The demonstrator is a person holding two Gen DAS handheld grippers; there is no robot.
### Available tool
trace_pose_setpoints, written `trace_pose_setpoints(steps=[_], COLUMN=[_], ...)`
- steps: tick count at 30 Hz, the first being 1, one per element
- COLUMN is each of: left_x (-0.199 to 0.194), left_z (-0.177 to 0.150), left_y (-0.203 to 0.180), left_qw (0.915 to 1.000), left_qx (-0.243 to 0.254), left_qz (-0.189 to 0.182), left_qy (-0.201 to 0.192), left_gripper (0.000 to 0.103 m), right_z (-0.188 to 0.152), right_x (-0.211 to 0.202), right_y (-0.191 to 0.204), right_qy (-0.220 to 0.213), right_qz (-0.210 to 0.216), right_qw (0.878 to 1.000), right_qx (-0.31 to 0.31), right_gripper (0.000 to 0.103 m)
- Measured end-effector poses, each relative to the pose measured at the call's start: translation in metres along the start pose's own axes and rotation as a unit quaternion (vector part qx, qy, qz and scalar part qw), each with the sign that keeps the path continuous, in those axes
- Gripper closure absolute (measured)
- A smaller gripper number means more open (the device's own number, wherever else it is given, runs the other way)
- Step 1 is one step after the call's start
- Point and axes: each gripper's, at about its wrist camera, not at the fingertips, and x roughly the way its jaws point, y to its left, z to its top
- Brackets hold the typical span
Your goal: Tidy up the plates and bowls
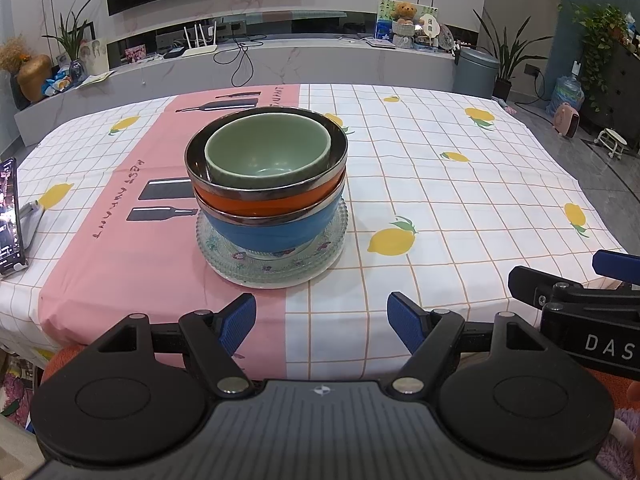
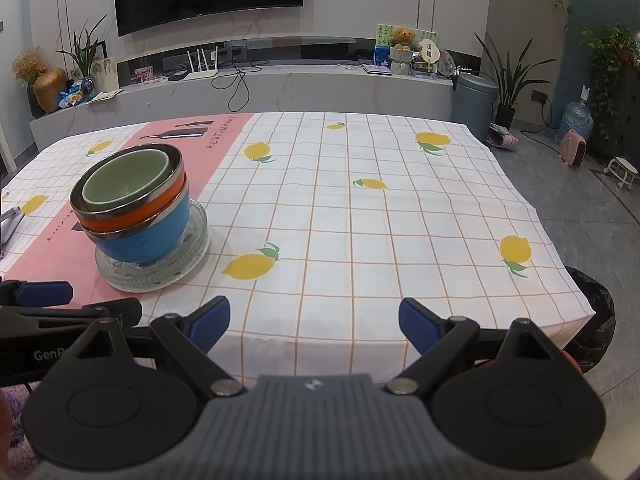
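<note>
The table (image 1: 460, 184), spread with a white checked cloth printed with lemons and a pink panel, fills the space ahead of both tongs. On it, straight ahead of the left gripper (image 1: 321, 322) and well clear of its tips, stands the one stack of dishes. Seen from the right gripper (image 2: 314, 322), the same stack sits ahead and off to the left.

At the bottom of the stack lie the glass plates (image 1: 332, 240), clear with beaded rims and a small flower pattern, piled flat on a paler plate. On them stands the blue bowl (image 1: 272, 234), upright, with a metal rim. Nested in it is the orange bowl (image 1: 264, 204), also metal-rimmed, slightly tilted. Inside that rests the green bowl (image 1: 268, 152), the smallest, leaning toward the left side of the orange bowl's rim.

A phone (image 1: 9, 216) stands on a stand at the table edge, far to the left of the left gripper.

The left gripper's jaws stand wide apart with nothing between the blue pads. The right gripper's jaws are likewise spread wide and empty, over the near edge of the cloth. The two tongs hang side by side, near each other, each showing at the edge of the other's view.
</note>
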Motion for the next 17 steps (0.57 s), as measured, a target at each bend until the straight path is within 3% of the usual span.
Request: trace_pose_setpoints(steps=[17], left_x=[-0.0014], left_z=[-0.0006], left_y=[0.0006], left_qw=[1.0], left_qx=[-0.003], left_qz=[-0.002], left_qy=[-0.003], left_gripper=[0.015], right_z=[0.0006], right_x=[0.0015], right_y=[0.0001], right_qy=[0.001], right_qz=[0.0], right_qw=[1.0], right_qx=[0.0], right_gripper=[0.013])
